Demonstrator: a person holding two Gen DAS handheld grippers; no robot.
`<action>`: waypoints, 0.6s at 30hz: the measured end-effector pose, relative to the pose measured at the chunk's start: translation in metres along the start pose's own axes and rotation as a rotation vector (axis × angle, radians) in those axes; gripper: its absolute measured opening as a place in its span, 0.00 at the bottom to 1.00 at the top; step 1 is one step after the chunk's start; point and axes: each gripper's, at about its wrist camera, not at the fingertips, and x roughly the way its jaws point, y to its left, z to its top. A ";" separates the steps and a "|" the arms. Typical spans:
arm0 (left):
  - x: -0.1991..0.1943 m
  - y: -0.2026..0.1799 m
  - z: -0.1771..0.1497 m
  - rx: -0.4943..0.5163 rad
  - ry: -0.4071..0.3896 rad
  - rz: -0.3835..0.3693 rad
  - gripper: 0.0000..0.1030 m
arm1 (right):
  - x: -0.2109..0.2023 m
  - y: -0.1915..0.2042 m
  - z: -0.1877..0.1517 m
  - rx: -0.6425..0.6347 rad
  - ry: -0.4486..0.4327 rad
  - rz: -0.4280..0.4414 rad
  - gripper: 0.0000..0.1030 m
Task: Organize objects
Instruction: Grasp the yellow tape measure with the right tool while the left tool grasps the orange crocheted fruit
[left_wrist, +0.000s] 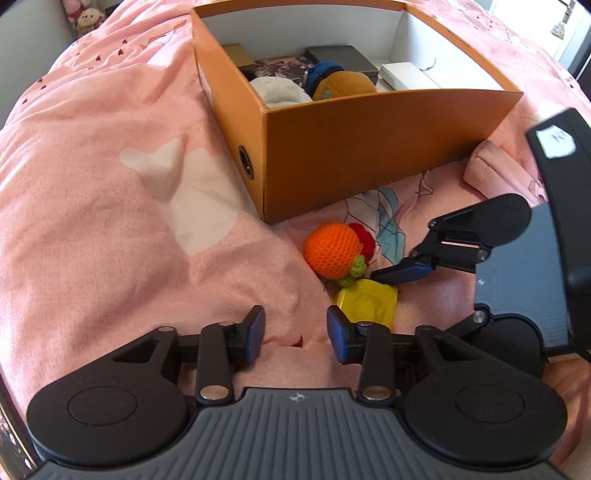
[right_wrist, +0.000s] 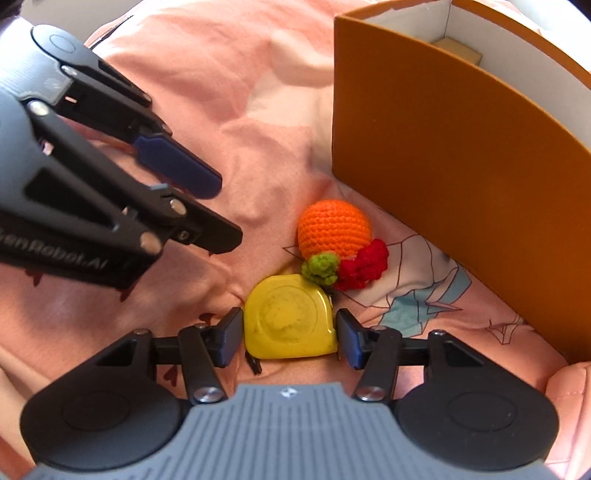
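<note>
The right gripper (right_wrist: 290, 338) is down over the yellow tape measure (right_wrist: 290, 321), its jaws spread with one blue pad on each side of the case. There looks to be a sliver of daylight at each pad, so I'd say it brackets the case and is not yet pinching it. The tape measure lies flat on the pink bedspread (right_wrist: 229, 92), directly between the fingers, with the crocheted orange toy (right_wrist: 332, 229) touching its far edge and the orange box (right_wrist: 461, 147) beyond and to the gripper's right.

The left gripper (left_wrist: 295, 332) hovers over bare bedspread just left of the tape measure, jaws apart and nothing between them.

By my reckoning that tape measure is the heaviest thing down here: a hard plastic shell, smooth and a bit slick, with rounded corners (the sort that squirts out of a weak pinch). The flat side edges where the pads now stand are the sensible place to hold, low and centred so it does not swing. The soft bedding will give under it, so press down little. The crocheted toy beside it is light and squashy and may drag along if brushed.
</note>
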 end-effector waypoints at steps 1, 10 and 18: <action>0.000 -0.001 0.000 0.005 -0.003 0.001 0.48 | 0.001 0.000 0.000 0.002 0.002 0.001 0.55; 0.000 -0.006 0.002 0.057 -0.025 -0.031 0.49 | -0.013 0.004 -0.006 -0.017 -0.018 -0.024 0.54; 0.008 -0.029 0.015 0.183 -0.093 -0.033 0.53 | -0.045 -0.014 -0.017 0.012 -0.024 -0.127 0.54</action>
